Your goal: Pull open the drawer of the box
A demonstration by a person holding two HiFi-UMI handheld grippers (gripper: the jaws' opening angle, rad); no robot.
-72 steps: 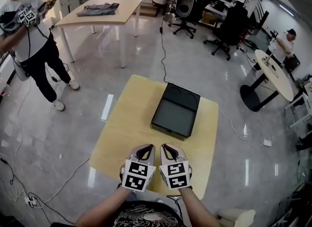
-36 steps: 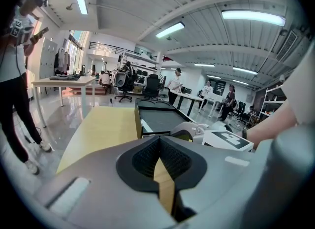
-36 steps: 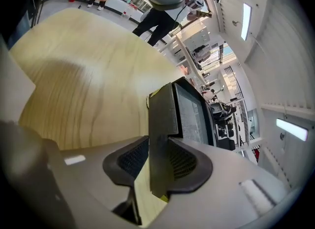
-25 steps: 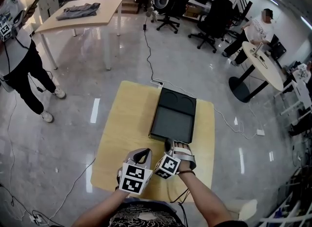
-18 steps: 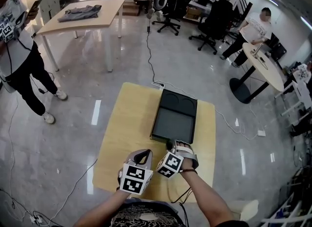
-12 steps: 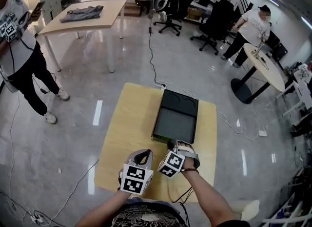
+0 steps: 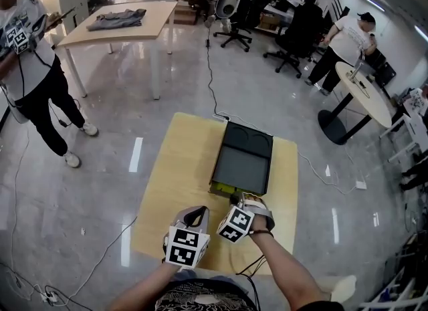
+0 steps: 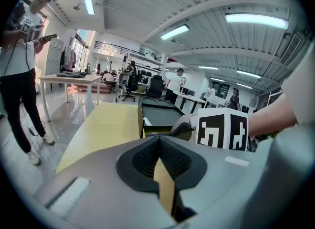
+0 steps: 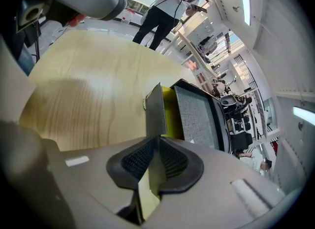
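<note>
**Head view.** The black box (image 7: pixel 242 158) lies flat on the right half of the light wooden table (image 7: pixel 177 169). The drawer (image 7: pixel 225 188) projects a short way out of the near end of the box, exposing a strip of yellow interior. The right gripper (image 7: pixel 235 200) is at the drawer front and touches it. The left gripper (image 7: pixel 194 215) is held just beside it, on its left, over the near part of the table and apart from the box. A person (image 7: pixel 30 69) stands on the floor at far left, well apart from the table.

**Left gripper view.** The left gripper (image 8: pixel 158 143) has its jaws closed against each other, with nothing between them. Beyond it, the box (image 8: pixel 160 114) lies on the table (image 8: pixel 103 127). The right gripper's marker cube (image 8: pixel 224 130) shows at the near end of the box.

**Right gripper view.** The right gripper (image 9: pixel 156 143) has its jaws clamped on the dark front panel of the drawer (image 9: pixel 155 110). The panel stands clear of the box (image 9: pixel 197 119), and yellow drawer interior is visible between the two. The table (image 9: pixel 83 90) surface extends to the left.
</note>
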